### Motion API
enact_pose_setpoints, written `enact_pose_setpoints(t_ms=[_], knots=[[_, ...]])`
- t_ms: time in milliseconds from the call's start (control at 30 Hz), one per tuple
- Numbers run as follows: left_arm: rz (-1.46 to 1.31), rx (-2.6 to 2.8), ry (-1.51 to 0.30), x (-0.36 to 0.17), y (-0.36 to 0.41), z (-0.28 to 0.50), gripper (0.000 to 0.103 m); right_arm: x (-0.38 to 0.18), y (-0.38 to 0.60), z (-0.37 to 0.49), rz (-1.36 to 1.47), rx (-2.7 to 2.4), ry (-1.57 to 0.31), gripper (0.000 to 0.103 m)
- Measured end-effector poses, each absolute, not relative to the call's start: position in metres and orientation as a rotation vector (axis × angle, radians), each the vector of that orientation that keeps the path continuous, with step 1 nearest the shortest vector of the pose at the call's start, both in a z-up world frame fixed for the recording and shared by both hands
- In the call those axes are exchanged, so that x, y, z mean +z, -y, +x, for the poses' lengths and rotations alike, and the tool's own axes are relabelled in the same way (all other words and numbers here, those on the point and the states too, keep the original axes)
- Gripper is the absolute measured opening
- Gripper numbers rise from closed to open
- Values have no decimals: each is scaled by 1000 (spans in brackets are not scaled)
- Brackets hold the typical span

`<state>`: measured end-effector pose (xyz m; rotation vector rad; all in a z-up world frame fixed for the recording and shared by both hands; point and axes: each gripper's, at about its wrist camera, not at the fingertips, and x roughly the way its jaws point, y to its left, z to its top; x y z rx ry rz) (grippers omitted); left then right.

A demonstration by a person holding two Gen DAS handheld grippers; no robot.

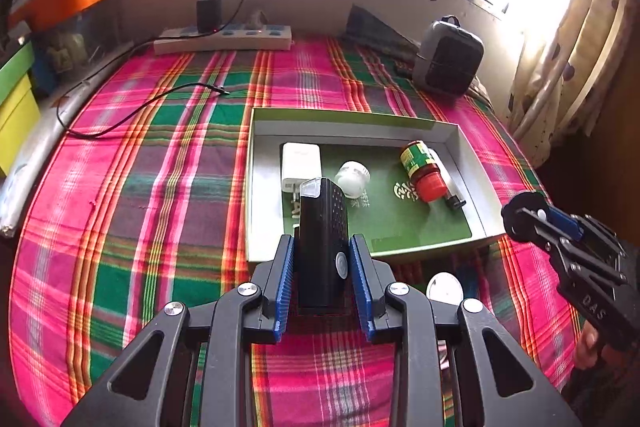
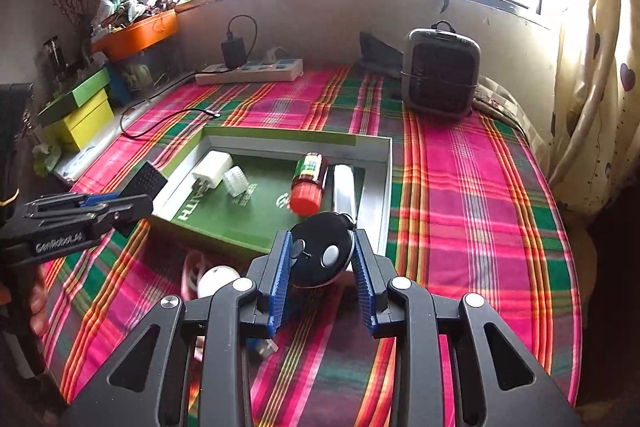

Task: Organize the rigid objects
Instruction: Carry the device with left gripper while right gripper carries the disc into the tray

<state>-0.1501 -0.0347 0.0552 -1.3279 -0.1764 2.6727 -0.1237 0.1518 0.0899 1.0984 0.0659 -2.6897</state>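
Note:
My left gripper (image 1: pixel 322 241) is shut on a black oblong device (image 1: pixel 322 223) with a dotted face and a clear end, held upright over the near edge of the open box (image 1: pixel 360 121). My right gripper (image 2: pixel 322 235) is shut on a black round disc (image 2: pixel 320 255) with two buttons, just above the box's near right corner (image 2: pixel 384 227). On the box's green floor lie a white charger (image 1: pixel 301 163), a small ribbed white cap (image 1: pixel 353 179), a red-capped bottle (image 1: pixel 422 171) and a silver tube (image 2: pixel 344 187). Each gripper shows in the other's view: the right gripper (image 1: pixel 532 217) and the left gripper (image 2: pixel 132 203).
A white round object (image 2: pixel 216 279) lies on the plaid cloth near the box. At the back stand a power strip (image 1: pixel 224 39) with a black adapter, a loose cable (image 1: pixel 140 107) and a grey heater (image 1: pixel 448 59). An orange tub (image 2: pixel 136 35) and a yellow box (image 2: pixel 84 123) sit left.

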Motion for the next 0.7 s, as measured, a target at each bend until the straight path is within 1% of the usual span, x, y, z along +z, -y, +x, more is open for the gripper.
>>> enact_pose_setpoints(t_ms=[500, 600, 700], knots=[[-1353, 2648, 189, 43, 32, -181, 27, 74, -146, -188, 1174, -2678, -95, 31], [-1361, 2644, 190, 40, 31, -186, 22, 70, -145, -199, 1188, -2673, -106, 31], [-1364, 2642, 183, 37, 30, -190, 22, 66, -145, -209, 1205, -2673, -110, 31]])
